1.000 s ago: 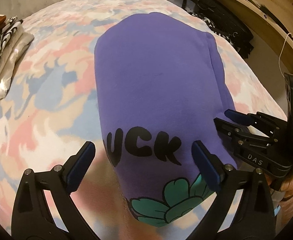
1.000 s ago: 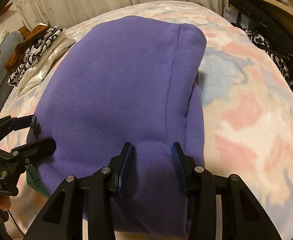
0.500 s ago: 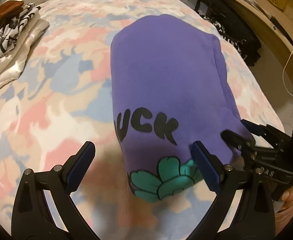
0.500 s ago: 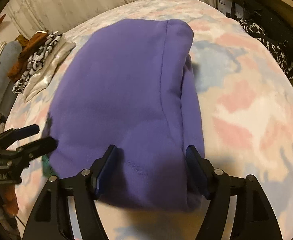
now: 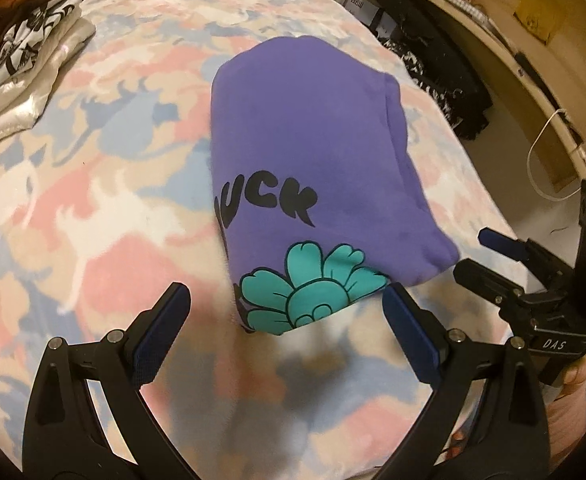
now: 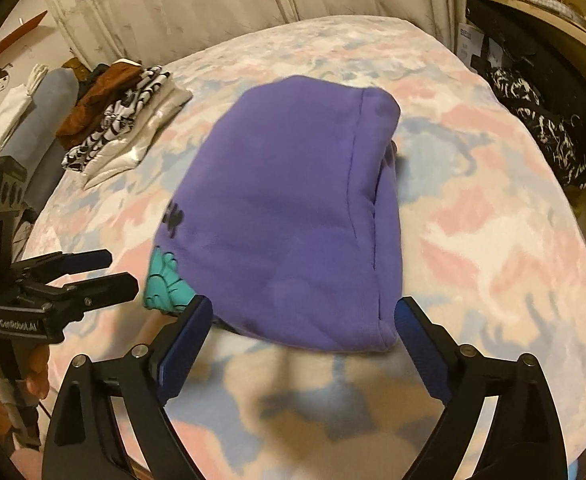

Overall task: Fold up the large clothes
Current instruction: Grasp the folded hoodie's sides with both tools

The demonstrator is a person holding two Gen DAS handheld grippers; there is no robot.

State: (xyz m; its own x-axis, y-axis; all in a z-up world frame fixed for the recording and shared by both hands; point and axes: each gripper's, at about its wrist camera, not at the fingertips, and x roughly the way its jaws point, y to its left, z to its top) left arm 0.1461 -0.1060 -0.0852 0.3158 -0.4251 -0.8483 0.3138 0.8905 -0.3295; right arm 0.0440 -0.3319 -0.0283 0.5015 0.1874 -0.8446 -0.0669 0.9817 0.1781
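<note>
Far left on the patterned bed cover, a stack of folded clothes; in the middle, lying flat, the folded purple sweatshirt, teal flower print at its near edge. Left gripper spread wide, nothing between the fingers, just short of that edge. Right gripper just been opening, jaws released and empty, poised at the sweatshirt's near hem.
</note>
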